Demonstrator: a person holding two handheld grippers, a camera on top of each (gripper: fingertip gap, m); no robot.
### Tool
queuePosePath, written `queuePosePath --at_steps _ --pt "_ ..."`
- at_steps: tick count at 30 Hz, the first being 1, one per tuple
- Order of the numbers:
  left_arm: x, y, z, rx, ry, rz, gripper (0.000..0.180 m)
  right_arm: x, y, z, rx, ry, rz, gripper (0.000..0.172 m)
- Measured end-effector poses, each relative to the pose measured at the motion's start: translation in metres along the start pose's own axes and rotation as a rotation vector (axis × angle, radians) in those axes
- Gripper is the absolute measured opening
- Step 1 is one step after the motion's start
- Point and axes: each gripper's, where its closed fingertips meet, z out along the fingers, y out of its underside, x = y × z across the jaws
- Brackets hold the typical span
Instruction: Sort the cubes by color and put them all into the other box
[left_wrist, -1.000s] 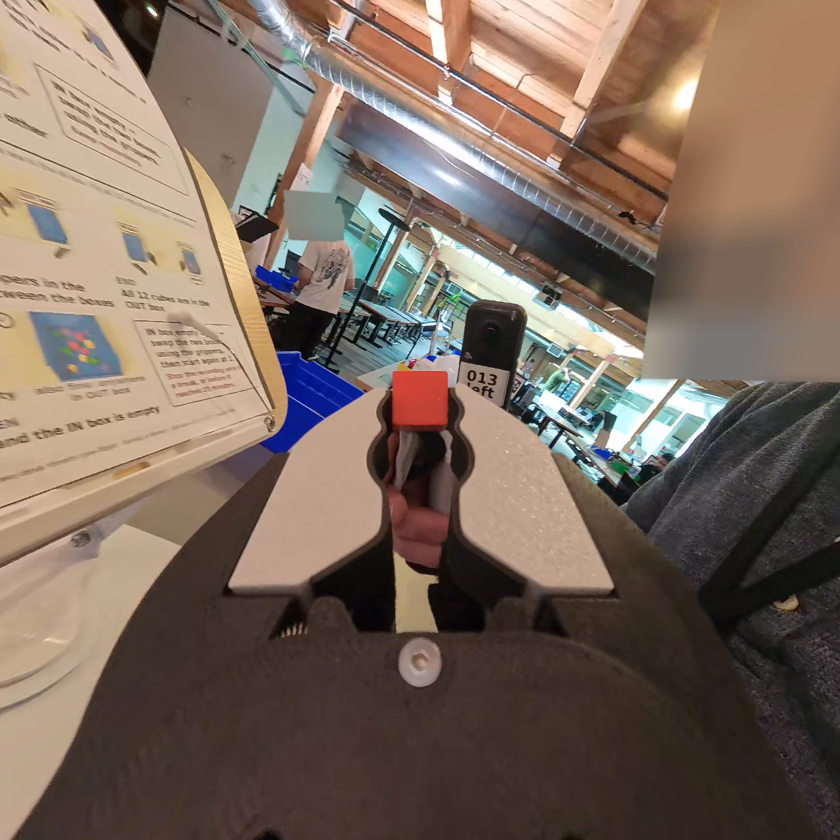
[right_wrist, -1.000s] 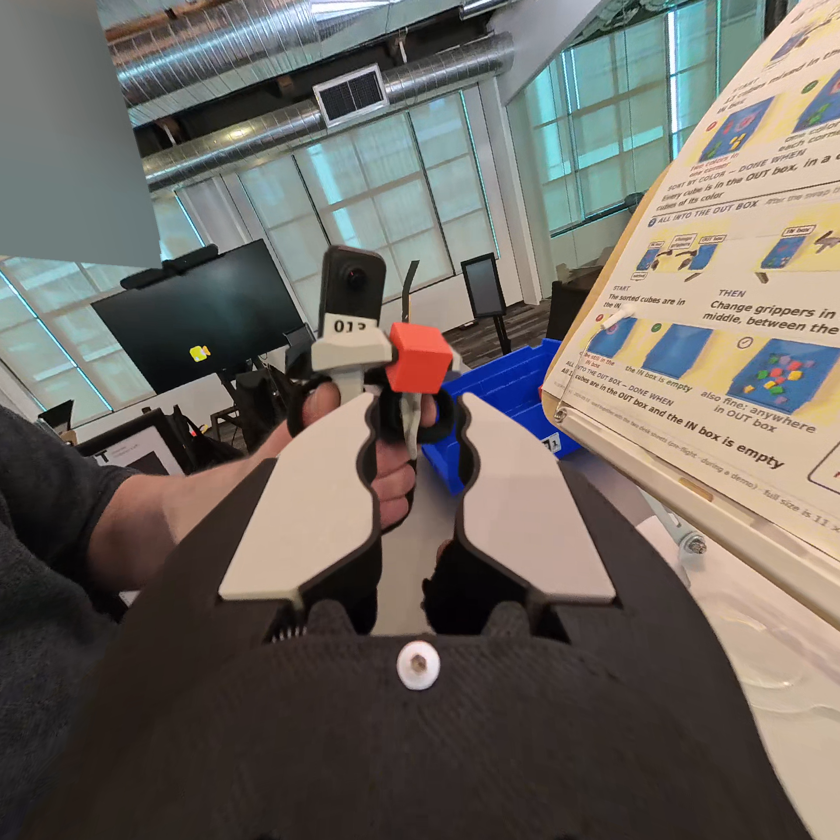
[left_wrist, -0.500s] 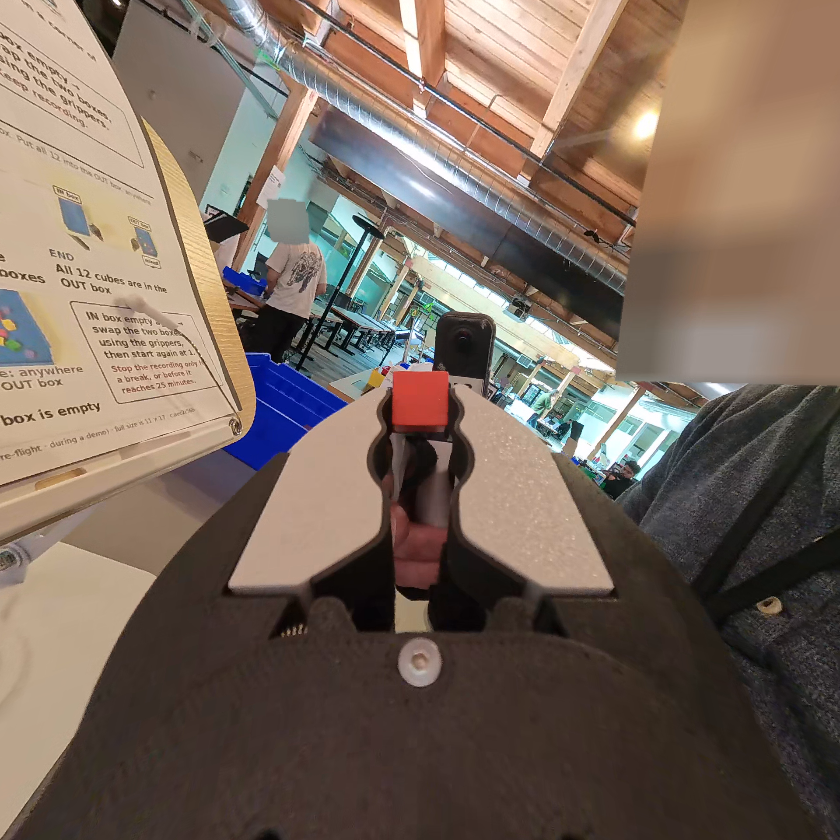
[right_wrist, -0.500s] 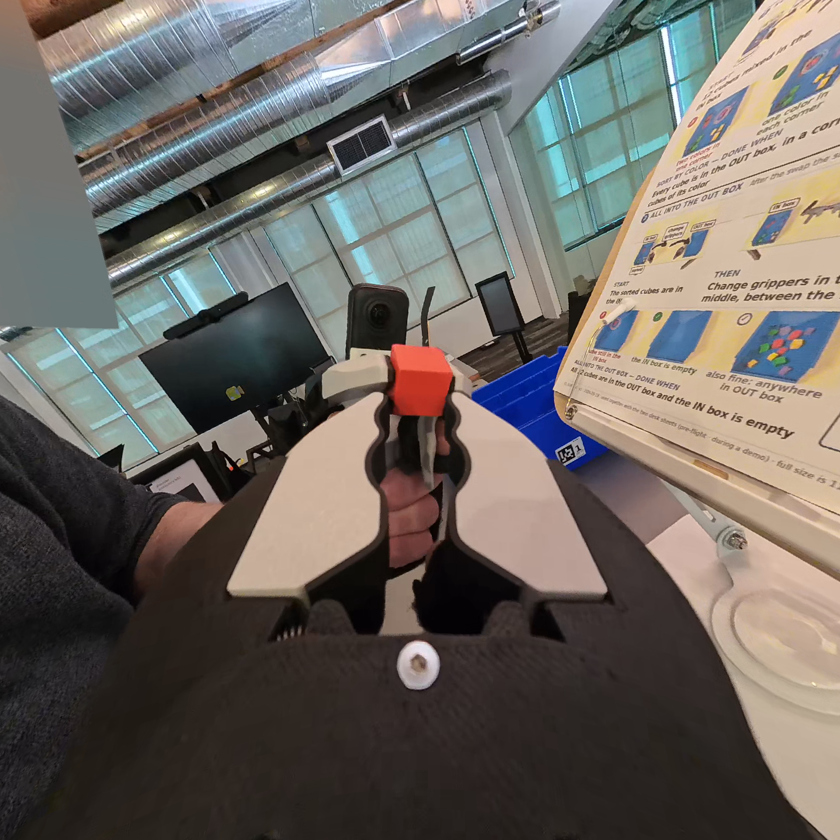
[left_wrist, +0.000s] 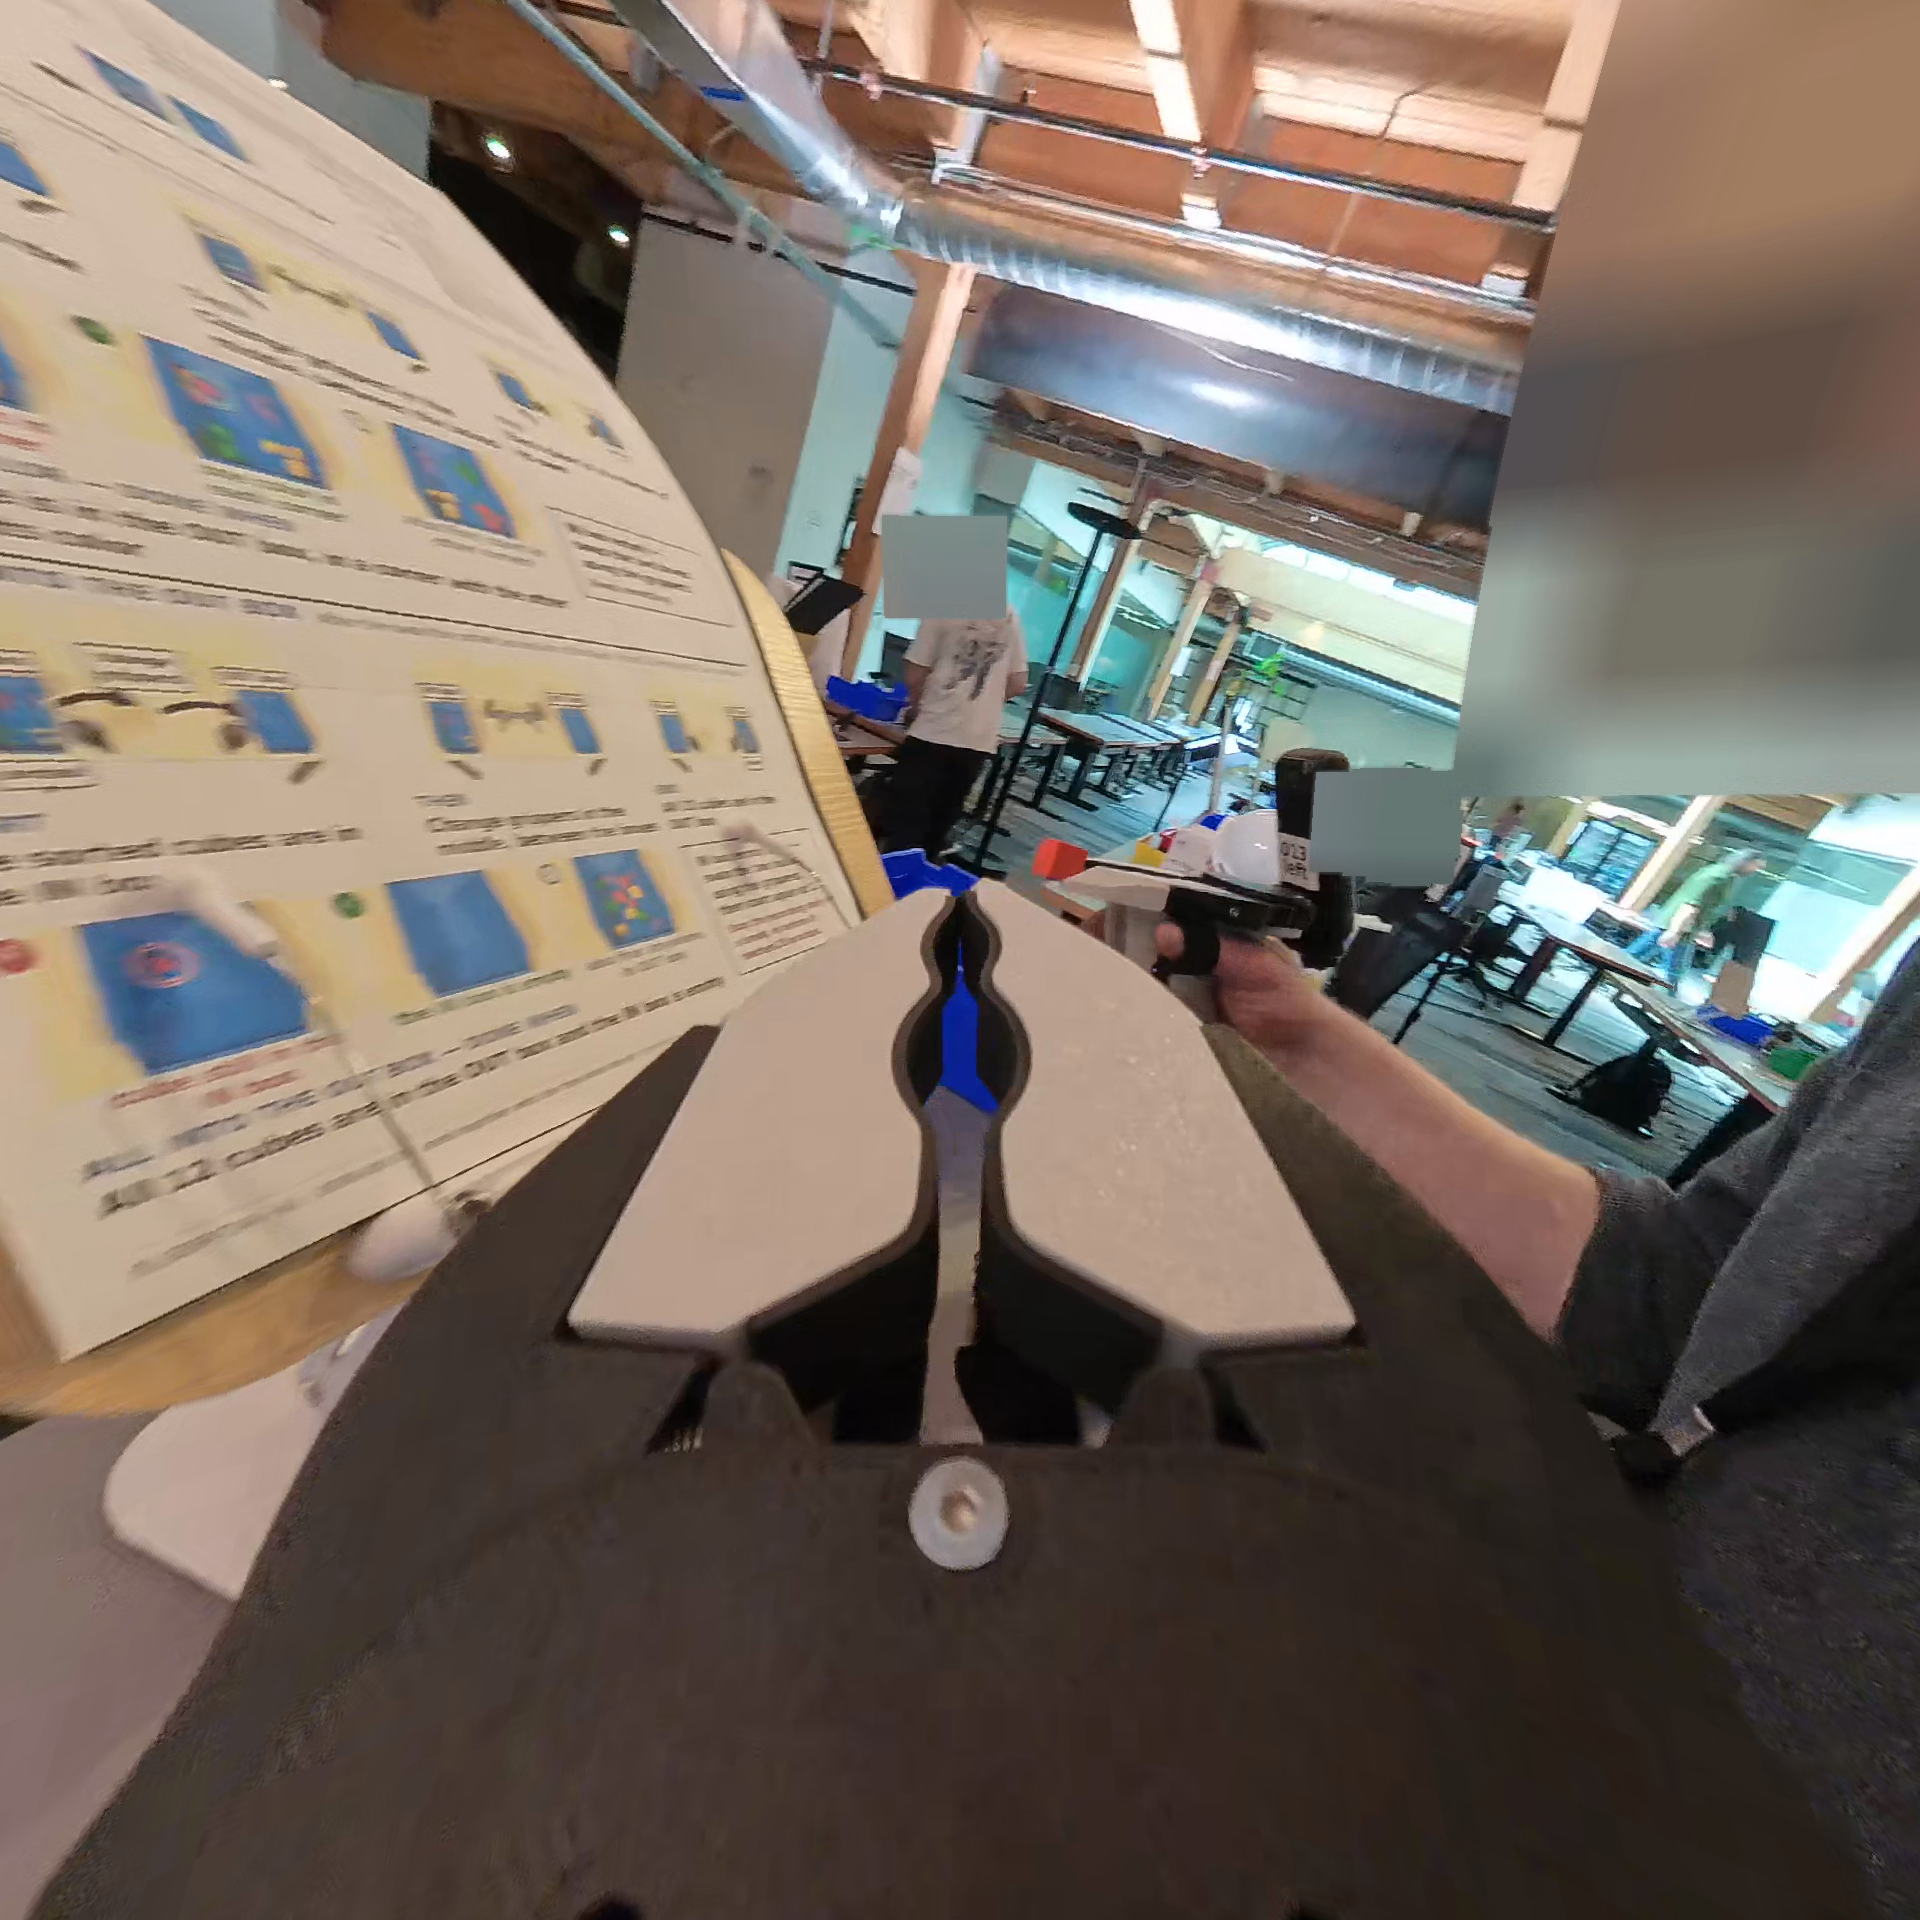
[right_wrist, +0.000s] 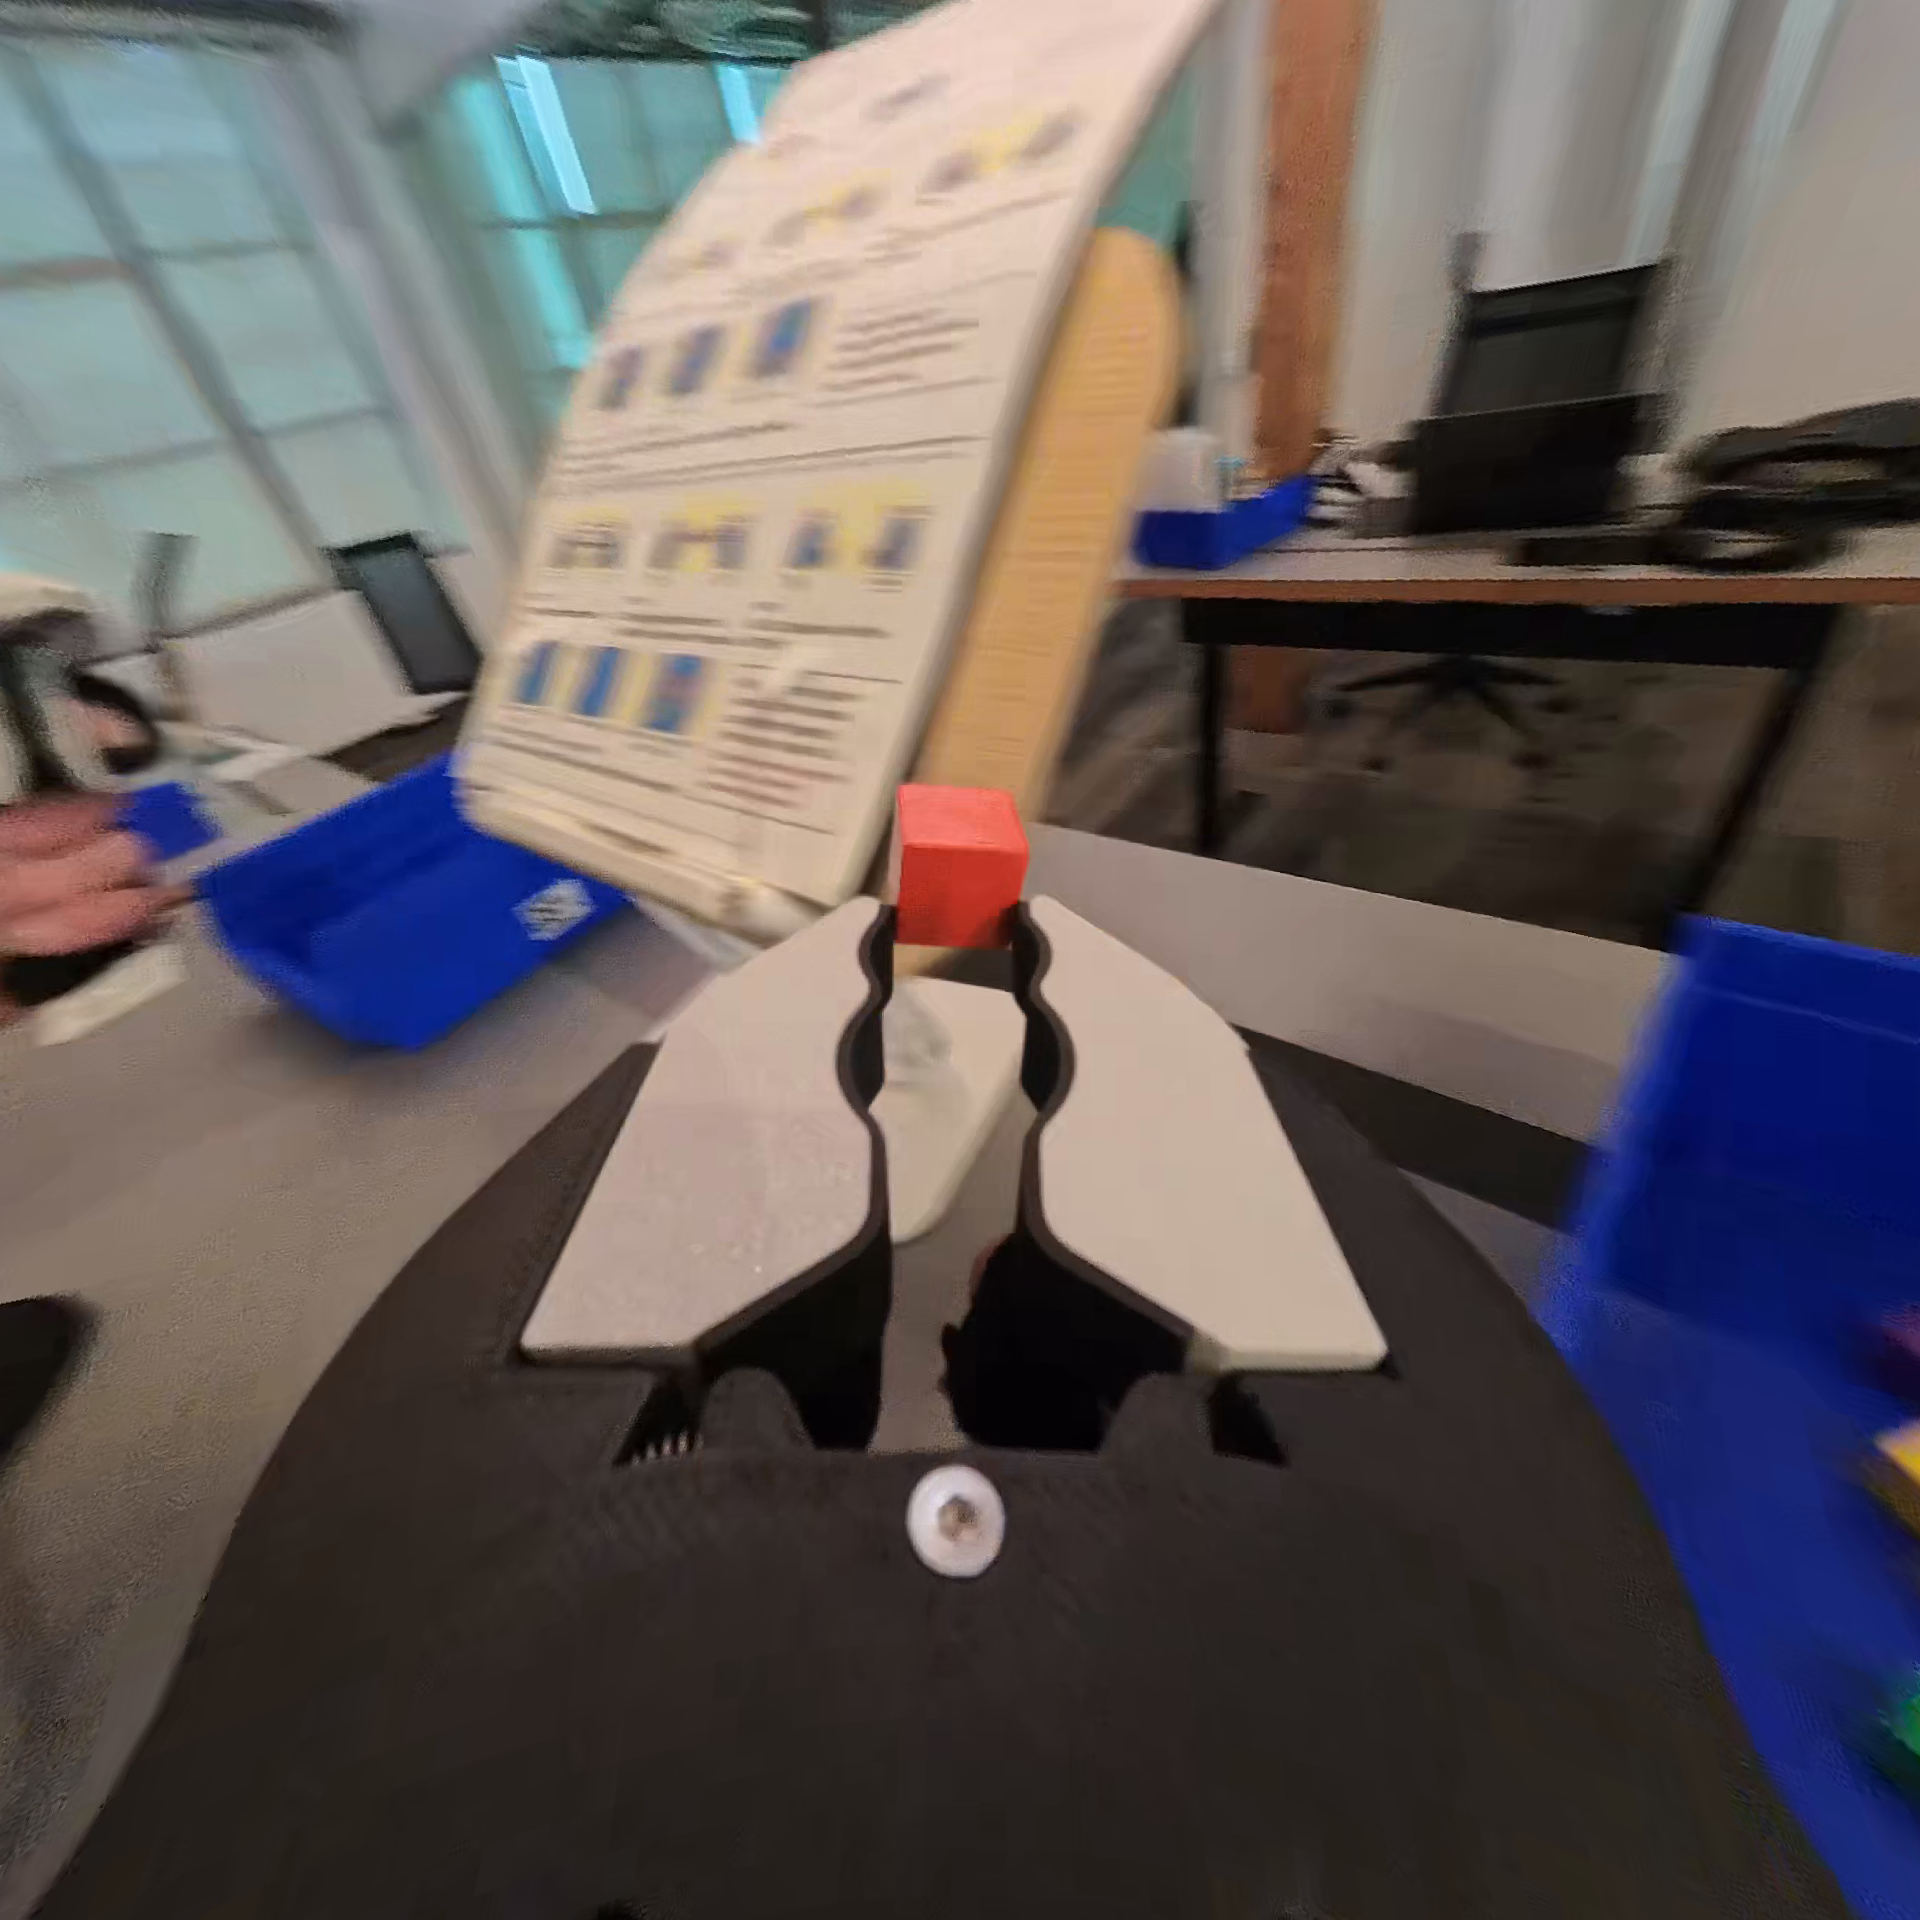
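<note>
1. Left wrist view: the left gripper (left_wrist: 961, 906) sat at frame centre, fingertips closed together with nothing between them. Right of centre, the right gripper (left_wrist: 1081, 876) carried the red cube (left_wrist: 1060, 858), evidently its job now.
2. Right wrist view: both pads gripped the cube at centre. A blue box (right_wrist: 1766, 1195) holding blurred cubes stood at the right edge, probably its destination; another blue box (right_wrist: 384, 914) stood left, below the instruction board (right_wrist: 810, 499).
</note>
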Motion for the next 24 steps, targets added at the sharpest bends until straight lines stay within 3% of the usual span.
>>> queuePosePath --at_steps 6,8,10,13,17,19,24 --pt "-0.019 0.005 -0.014 -0.014 -0.075 -0.044 0.0 0.157 0.036 -0.066 -0.157 0.457 -0.056 0.023" --pt "-0.023 0.007 -0.016 -0.036 -0.097 -0.033 0.0 0.195 0.06 -0.083 -0.266 0.574 -0.032 0.043" --pt "-0.032 0.011 -0.02 -0.064 -0.143 -0.015 0.0 0.214 0.071 -0.096 -0.302 0.642 -0.016 0.045" --pt "-0.052 0.014 -0.032 -0.092 -0.235 0.0 0.0 0.202 0.062 -0.102 -0.228 0.609 0.009 0.027" --pt "-0.096 0.017 -0.063 -0.146 -0.428 0.047 0.002 0.159 0.048 -0.089 -0.142 0.484 0.009 0.021" --pt "-0.125 0.014 -0.085 -0.169 -0.541 0.038 0.018 0.138 0.05 -0.08 -0.152 0.428 0.001 0.021" --pt "-0.205 0.008 -0.142 -0.225 -0.787 0.035 0.035 0.099 0.052 -0.06 -0.151 0.33 -0.002 0.02"
